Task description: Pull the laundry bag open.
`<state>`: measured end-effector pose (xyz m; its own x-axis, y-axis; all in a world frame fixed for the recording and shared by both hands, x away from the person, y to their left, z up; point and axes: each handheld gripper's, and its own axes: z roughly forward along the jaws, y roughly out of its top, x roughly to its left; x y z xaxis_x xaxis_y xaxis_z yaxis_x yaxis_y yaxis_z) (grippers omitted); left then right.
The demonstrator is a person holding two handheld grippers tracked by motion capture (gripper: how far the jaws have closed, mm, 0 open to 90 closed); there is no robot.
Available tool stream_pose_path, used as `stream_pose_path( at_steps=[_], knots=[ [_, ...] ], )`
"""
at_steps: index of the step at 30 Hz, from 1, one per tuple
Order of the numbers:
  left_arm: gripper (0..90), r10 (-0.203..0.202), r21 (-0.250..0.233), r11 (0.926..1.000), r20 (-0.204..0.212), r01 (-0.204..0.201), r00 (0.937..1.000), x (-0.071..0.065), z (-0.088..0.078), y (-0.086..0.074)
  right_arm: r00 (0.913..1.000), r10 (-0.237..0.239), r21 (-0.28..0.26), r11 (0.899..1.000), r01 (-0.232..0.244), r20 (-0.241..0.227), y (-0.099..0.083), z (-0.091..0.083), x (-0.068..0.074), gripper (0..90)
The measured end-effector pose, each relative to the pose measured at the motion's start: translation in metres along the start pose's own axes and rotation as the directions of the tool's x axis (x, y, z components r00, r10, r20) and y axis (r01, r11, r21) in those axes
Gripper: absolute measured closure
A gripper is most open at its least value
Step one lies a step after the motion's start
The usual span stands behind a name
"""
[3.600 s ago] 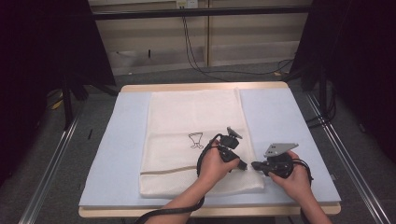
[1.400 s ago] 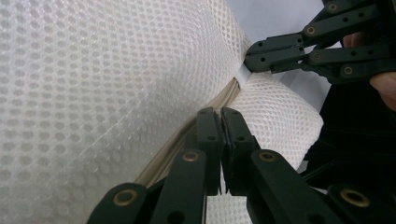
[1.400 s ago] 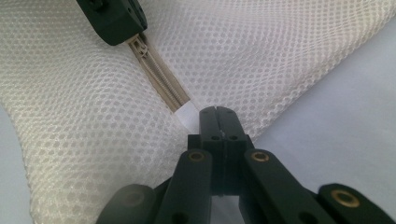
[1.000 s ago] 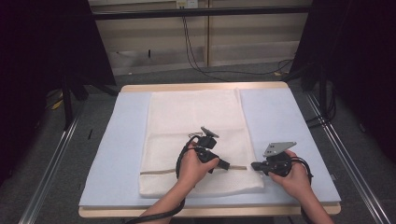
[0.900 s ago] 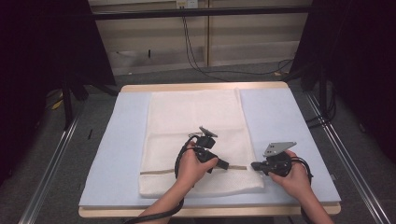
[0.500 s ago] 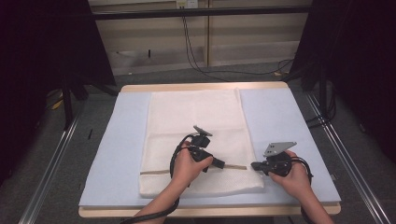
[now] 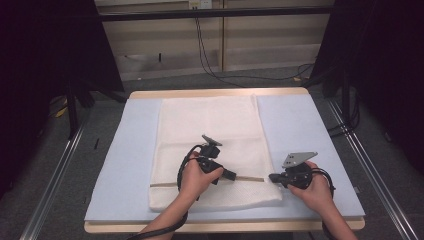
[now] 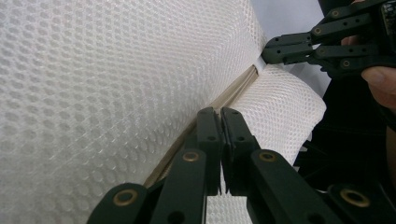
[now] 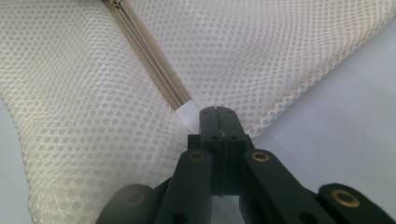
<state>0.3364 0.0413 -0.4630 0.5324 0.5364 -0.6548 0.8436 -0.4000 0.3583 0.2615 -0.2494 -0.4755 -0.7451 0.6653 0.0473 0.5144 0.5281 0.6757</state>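
High view: a white mesh laundry bag (image 7: 210, 150) lies flat on a pale blue mat (image 7: 125, 165) covering the table (image 7: 220, 93); its tan zipper (image 7: 250, 178) runs across the near end of the bag, from 9 o'clock toward 3 o'clock.

Left gripper (image 7: 231, 175): jaws pressed together on the zipper line, near the middle of the bag. The left gripper view shows the tips (image 8: 220, 116) closed right at the zipper track (image 8: 224, 100); whether they pinch the slider, which I cannot make out, or only rest on the track is hard to tell.

Right gripper (image 7: 272, 177): jaws closed at the bag's 3 o'clock edge. In the right gripper view the tips (image 9: 217, 114) clamp the mesh corner just beside the white tab (image 9: 187, 112) at the zipper's end.

Change: over the last few seconds the left hand has slid along the zipper toward 9 o'clock, away from the right gripper, which has stayed put. The small black hanger-like shape seen on the mesh earlier is gone from sight.

Meaning: this looks like a zip pull in progress, the right tongs anchoring the end while the left draws along the track; roughly half the length seems left.

Hidden: the zipper under the left hand (image 7: 195, 177) is covered, so open or closed teeth cannot be read there. The bag's contents are not visible.
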Motion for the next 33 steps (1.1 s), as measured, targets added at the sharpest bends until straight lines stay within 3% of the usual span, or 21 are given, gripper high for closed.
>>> stream_pose_path(
  at_steps=[3, 4, 5, 6, 7, 8, 15, 20, 22, 27, 29, 31, 33],
  knots=[
    [87.4, 0.001, 0.002, 1.0000, -0.003, -0.001, 1.0000, 0.001, -0.002, -0.001, 1.0000, -0.004, 0.002, 1.000, 0.004, 0.000, 0.000, 0.000, 0.000, 90.0],
    [87.5, -0.025, -0.004, 0.9997, 0.009, 0.025, 0.9997, 0.001, -0.003, -0.001, 1.0000, -0.003, 0.001, 1.000, 0.003, 0.000, 0.000, 0.000, 0.000, 90.0],
    [87.4, -0.002, -0.003, 1.0000, -0.002, 0.002, 1.0000, 0.002, -0.005, -0.001, 1.0000, -0.001, -0.001, 1.000, 0.001, -0.004, 0.000, 0.000, -0.001, 90.0],
    [87.4, -0.013, 0.001, 0.9999, 0.014, 0.013, 0.9998, 0.002, -0.006, -0.001, 1.0000, -0.001, 0.001, 1.000, 0.001, -0.008, 0.000, 0.000, -0.001, 90.0],
    [87.5, 0.006, 0.002, 1.0000, -0.002, -0.006, 1.0000, 0.003, -0.007, -0.001, 1.0000, -0.002, 0.001, 1.000, 0.002, -0.006, 0.000, 0.000, -0.001, 90.0],
    [87.5, -0.022, -0.014, 0.9997, 0.006, 0.023, 0.9997, 0.002, -0.007, -0.002, 1.0000, -0.001, 0.000, 1.000, 0.001, -0.006, 0.000, 0.000, -0.001, 90.0],
    [87.5, 0.012, 0.022, 0.9997, -0.002, -0.012, 0.9999, 0.008, -0.014, -0.003, 1.0000, -0.006, 0.000, 1.000, 0.006, -0.002, 0.000, 0.000, 0.000, 90.0],
    [87.5, -0.028, 0.000, 0.9996, 0.002, 0.028, 0.9996, 0.009, -0.017, -0.005, 1.0000, -0.004, 0.000, 1.000, 0.004, -0.005, 0.000, 0.000, -0.001, 90.0],
    [87.5, -0.020, -0.003, 0.9998, -0.014, 0.019, 0.9997, 0.008, -0.019, -0.005, 1.0000, -0.006, 0.001, 1.000, 0.006, -0.005, 0.000, 0.000, -0.001, 90.0],
    [87.5, -0.009, 0.000, 1.0000, -0.003, 0.009, 1.0000, 0.008, -0.020, -0.005, 1.0000, -0.006, 0.001, 1.000, 0.006, -0.005, 0.001, 0.000, 0.000, 90.0],
    [87.5, -0.031, -0.012, 0.9994, -0.008, 0.031, 0.9995, 0.007, -0.019, -0.005, 1.0000, -0.007, -0.001, 1.000, 0.007, -0.004, 0.000, 0.000, -0.001, 90.0],
    [87.5, 0.005, 0.009, 1.0000, -0.019, -0.004, 0.9998, 0.012, -0.024, -0.005, 1.0000, -0.004, -0.001, 1.000, 0.004, -0.006, 0.000, 0.000, -0.001, 90.0],
    [87.5, -0.014, 0.002, 0.9999, -0.019, 0.014, 0.9997, 0.014, -0.028, -0.006, 1.0000, -0.002, 0.000, 1.000, 0.002, -0.005, 0.000, 0.000, -0.001, 90.0]
  ],
)
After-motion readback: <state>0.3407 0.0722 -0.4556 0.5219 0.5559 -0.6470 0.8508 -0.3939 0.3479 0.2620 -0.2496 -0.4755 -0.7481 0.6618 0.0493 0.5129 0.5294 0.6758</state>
